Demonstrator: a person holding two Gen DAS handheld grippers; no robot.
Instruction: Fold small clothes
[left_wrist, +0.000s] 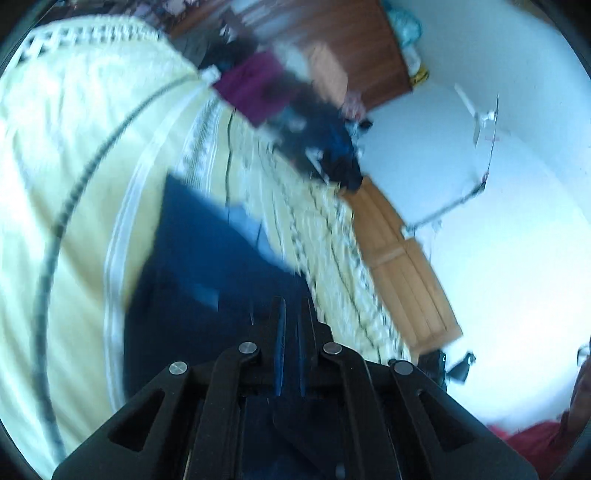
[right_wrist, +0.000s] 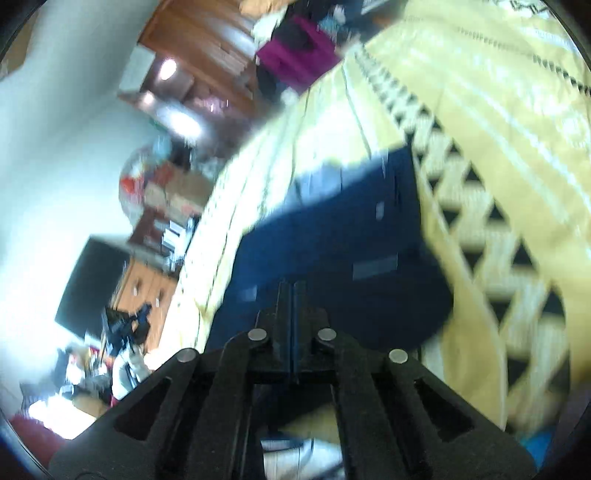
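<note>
- On the bed: one yellow bedspread (left_wrist: 74, 155), largest item, filling much of both views; printed with white stripes and, in the right wrist view, a band of black-and-cream triangles (right_wrist: 491, 236). Both pictures are motion-blurred.
- Navy garment (left_wrist: 207, 266), small, dark blue with pale rectangular marks; lies on the bedspread directly ahead of both grippers, its near part running up under their fingers. Seen again in the right wrist view (right_wrist: 332, 240).
- Wooden furniture (left_wrist: 354, 48), dark brown, behind the bed; lighter wooden panel (left_wrist: 402, 258) along the bed's edge, against a white wall.
- Magenta item (left_wrist: 255, 85) with a heap of dark clothes beside it, at the far end of the bed; detail too blurred to tell.
- Dark cable (left_wrist: 70, 206), curving across the bedspread in the left wrist view.
- Left gripper (left_wrist: 291, 306): black, fingers nearly together with a thin slot between them, over the navy garment; whether cloth is pinched cannot be told.
- Right gripper (right_wrist: 291, 291): black, fingers pressed together, tips at the garment; grip on the cloth cannot be confirmed.
</note>
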